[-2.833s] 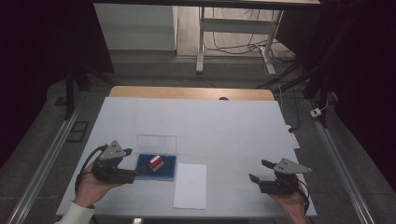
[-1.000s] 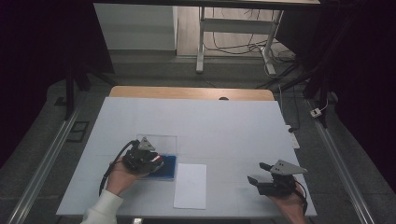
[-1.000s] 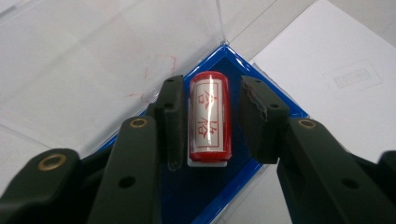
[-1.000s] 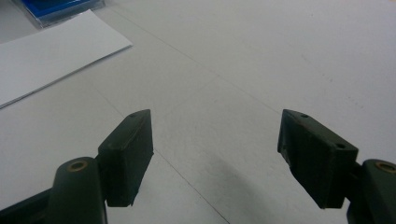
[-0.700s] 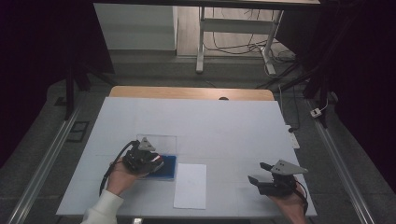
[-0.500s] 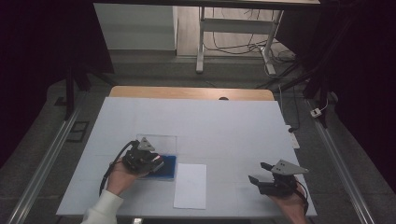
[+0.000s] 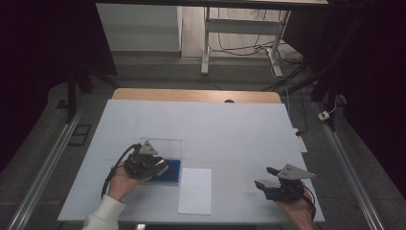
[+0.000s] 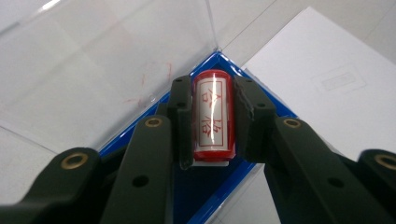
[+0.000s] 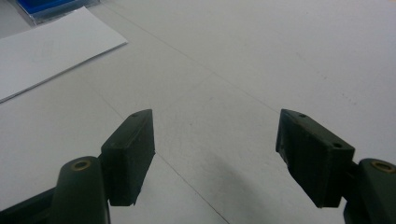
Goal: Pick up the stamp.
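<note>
A red cylindrical stamp (image 8: 213, 114) with a white label and red characters lies in a blue case base (image 8: 205, 186). The case's clear lid (image 8: 93, 70) stands open behind it. My left gripper (image 8: 213, 122) is shut on the stamp, one pad against each side. In the high view the left gripper (image 7: 161, 168) sits over the blue case (image 7: 172, 173) left of centre, and the stamp is mostly hidden under it. My right gripper (image 7: 264, 178) rests open near the table's front right. Its jaws (image 9: 215, 149) stand wide apart over bare tabletop with nothing between them.
A white sheet of paper (image 7: 195, 190) lies just right of the case, near the front edge; it also lies at the upper left of the right gripper view (image 9: 42, 51). The white table (image 7: 230, 129) stretches wide behind both grippers. Metal rails run along both sides.
Since the earliest frame my left gripper has moved right from beside the case to over it, covering the stamp. Over the last second neither hand has visibly shifted.
</note>
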